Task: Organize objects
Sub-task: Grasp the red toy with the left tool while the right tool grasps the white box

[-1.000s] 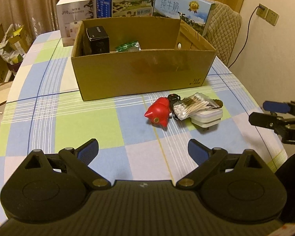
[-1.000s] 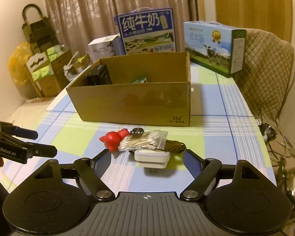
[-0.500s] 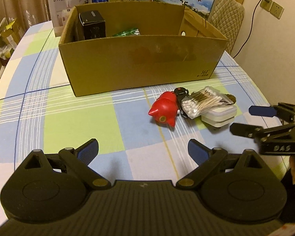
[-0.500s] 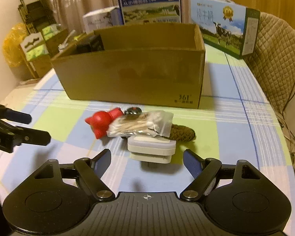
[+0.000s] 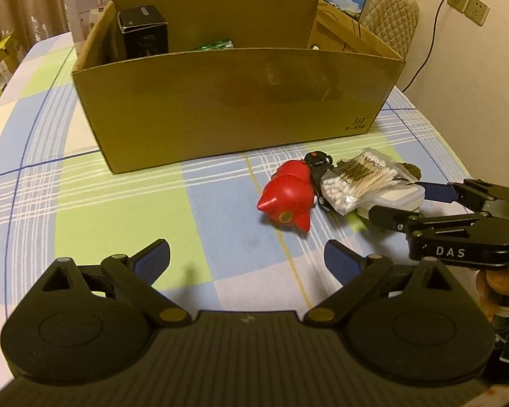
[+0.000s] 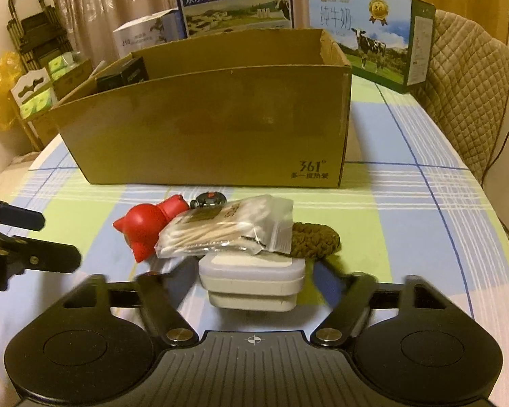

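The white plastic case (image 6: pixel 251 279) lies on the checked counter (image 6: pixel 407 224) at the near end of a small heap, just in front of the cardboard box (image 6: pixel 213 129). A bag of cotton swabs (image 6: pixel 227 227) rests on its lid, a brown knitted piece (image 6: pixel 317 240) lies just behind to the right, and a red cat-shaped figure (image 6: pixel 146 224) and a small black device (image 6: pixel 208 200) lie to the left.

The right tongs (image 6: pixel 251 283) straddle the case and are closing, with the case between the fingers; the pads, blurred, do not seem to press on it yet. The left tongs (image 5: pixel 247 257) hang spread and empty over bare cloth, near the red figure.

To do this well, I judge the pinch should land low on the case's side walls, below the lid seam, so the swab bag is not caught. The bag will probably slide off when the case rises, so a slow, level lift suits, with enough height to clear the box's near wall.

The box already holds a black carton (image 5: pixel 142 34) upright in its left rear corner and a green packet (image 5: pixel 217 44) behind the wall; the rest of its floor is hidden.
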